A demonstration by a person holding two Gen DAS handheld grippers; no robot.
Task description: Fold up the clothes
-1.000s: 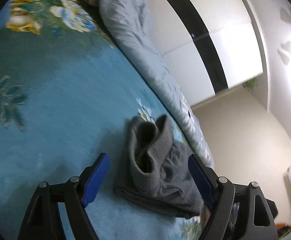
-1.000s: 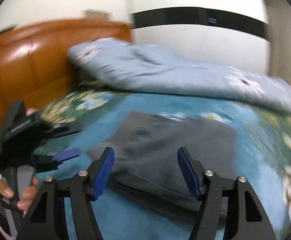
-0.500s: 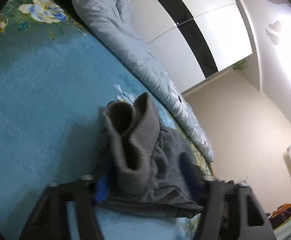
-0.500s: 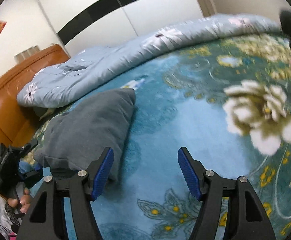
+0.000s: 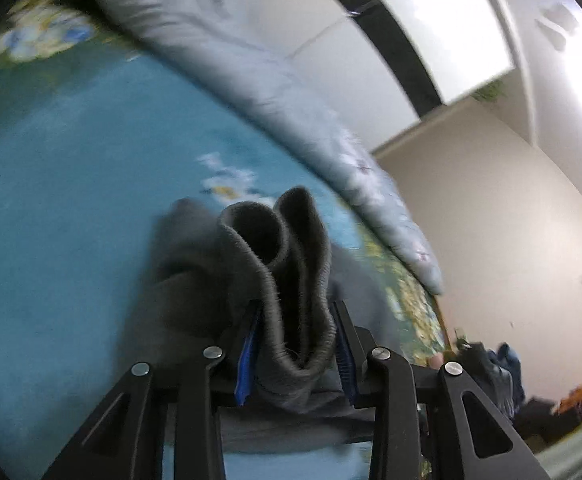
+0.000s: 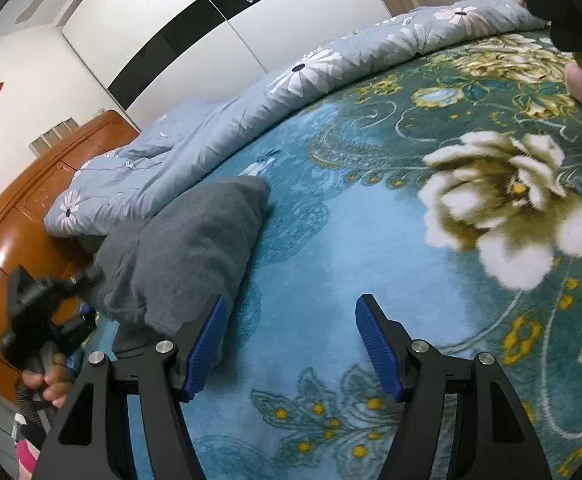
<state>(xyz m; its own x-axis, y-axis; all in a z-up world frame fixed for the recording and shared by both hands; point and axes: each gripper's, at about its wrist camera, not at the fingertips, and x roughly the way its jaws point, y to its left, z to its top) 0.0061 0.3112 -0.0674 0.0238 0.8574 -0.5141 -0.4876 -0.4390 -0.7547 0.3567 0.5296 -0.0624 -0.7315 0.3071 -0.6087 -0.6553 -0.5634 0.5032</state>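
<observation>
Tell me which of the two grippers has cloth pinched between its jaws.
The left gripper: its blue pads squeeze the grey garment's ribbed cuff. The right gripper stands open over bare blanket.

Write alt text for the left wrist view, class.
The left gripper pinches the ribbed hem of a grey garment, its jaws having just closed on it. Behind lie a blue floral blanket, a pale duvet and white wardrobe doors.

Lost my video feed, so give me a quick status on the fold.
Left gripper just closed on grey garment's ribbed hem. Right gripper open, empty, over blue floral blanket. Nothing in the way.
</observation>
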